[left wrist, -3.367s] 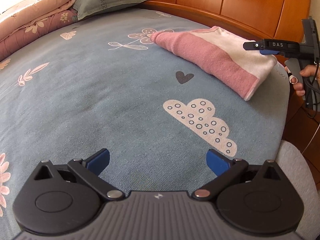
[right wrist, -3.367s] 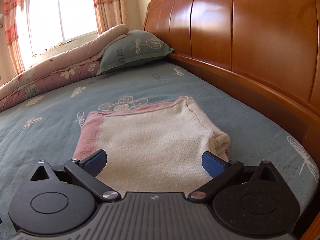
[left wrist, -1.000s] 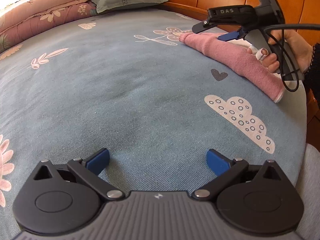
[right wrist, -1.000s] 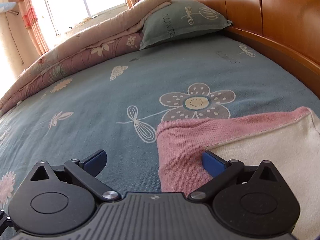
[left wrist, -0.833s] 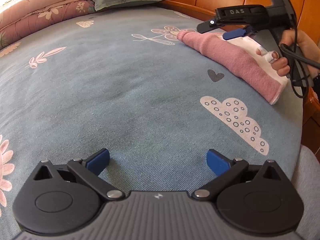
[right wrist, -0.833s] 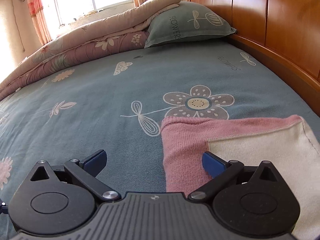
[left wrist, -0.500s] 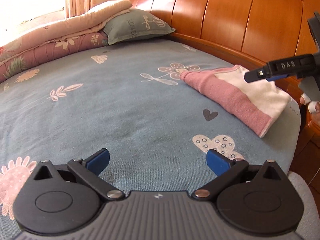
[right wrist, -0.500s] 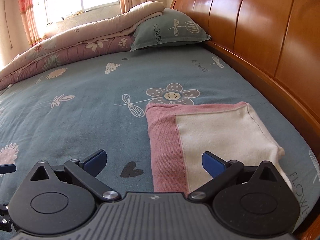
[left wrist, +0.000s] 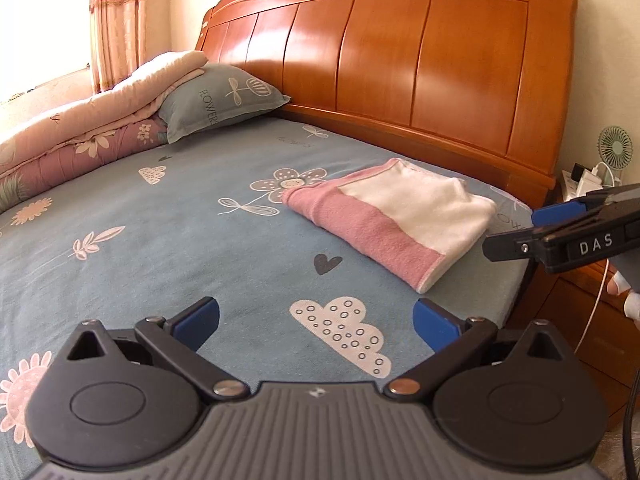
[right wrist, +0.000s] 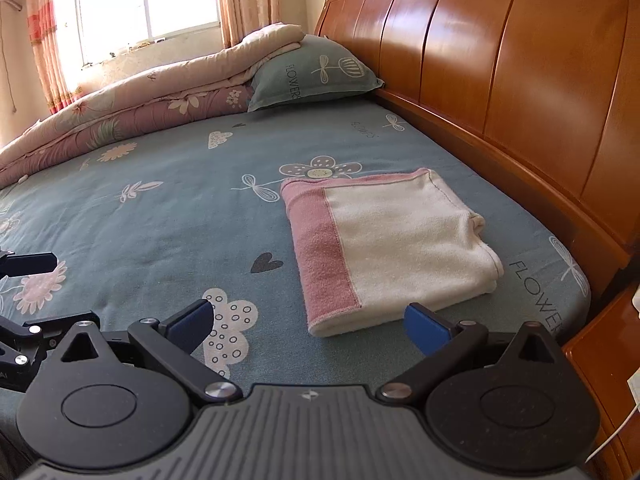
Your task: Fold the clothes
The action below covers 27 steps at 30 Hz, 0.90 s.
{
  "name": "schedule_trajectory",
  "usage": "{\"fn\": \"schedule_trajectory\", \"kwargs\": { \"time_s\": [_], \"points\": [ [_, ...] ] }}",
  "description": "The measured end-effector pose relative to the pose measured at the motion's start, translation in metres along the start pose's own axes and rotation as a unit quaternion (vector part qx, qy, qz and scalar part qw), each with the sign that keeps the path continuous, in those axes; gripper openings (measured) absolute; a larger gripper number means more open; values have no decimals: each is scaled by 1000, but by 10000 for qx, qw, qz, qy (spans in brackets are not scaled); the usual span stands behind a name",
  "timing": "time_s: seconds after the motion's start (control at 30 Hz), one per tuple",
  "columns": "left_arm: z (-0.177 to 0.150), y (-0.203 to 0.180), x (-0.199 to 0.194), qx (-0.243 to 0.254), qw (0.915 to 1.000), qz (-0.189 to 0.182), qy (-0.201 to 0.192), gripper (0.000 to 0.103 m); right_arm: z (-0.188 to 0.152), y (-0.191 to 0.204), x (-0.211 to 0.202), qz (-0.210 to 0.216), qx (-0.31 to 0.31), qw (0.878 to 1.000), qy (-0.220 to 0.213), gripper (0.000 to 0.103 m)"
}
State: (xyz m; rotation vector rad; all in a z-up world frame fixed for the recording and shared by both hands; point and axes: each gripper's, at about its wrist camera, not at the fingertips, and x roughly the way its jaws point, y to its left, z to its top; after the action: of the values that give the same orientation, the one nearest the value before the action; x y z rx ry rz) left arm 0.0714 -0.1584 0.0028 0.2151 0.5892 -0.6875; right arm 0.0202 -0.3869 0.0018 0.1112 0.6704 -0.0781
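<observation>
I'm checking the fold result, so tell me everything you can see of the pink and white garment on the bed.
The pink and white garment lies folded into a flat rectangle on the blue patterned sheet, near the wooden headboard. It looks like soft fleecy knit: a pink band along one side, cream white across the rest, layered edges showing at one corner. Neither open gripper touches it.

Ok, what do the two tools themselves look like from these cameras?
Both tools match: the left tool and right tool have black linkage arms, blue pads, and a ribbed grey body. White "DAS" lettering marks the right tool's side, and a white cable hangs nearby.
</observation>
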Motion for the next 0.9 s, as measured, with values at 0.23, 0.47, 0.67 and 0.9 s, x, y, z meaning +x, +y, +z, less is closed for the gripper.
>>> {"fn": "schedule_trajectory", "kwargs": {
  "time_s": [0.23,0.47,0.67,0.9],
  "points": [
    [0,-18,-12,-454,9977,-504,6,102,-27,10,-37,-160,43,9998,-124,103],
    [-3,-34,-21,-666,9958,-626,43,102,-52,14,-66,-365,31,9989,-292,103],
    [-8,-44,-28,-640,9965,-523,113,102,-59,10,-78,-585,-8,9976,-362,103],
    [-11,-46,-31,-635,9965,-481,236,102,-61,10,-77,-591,3,9977,-347,103]
  ]
}}
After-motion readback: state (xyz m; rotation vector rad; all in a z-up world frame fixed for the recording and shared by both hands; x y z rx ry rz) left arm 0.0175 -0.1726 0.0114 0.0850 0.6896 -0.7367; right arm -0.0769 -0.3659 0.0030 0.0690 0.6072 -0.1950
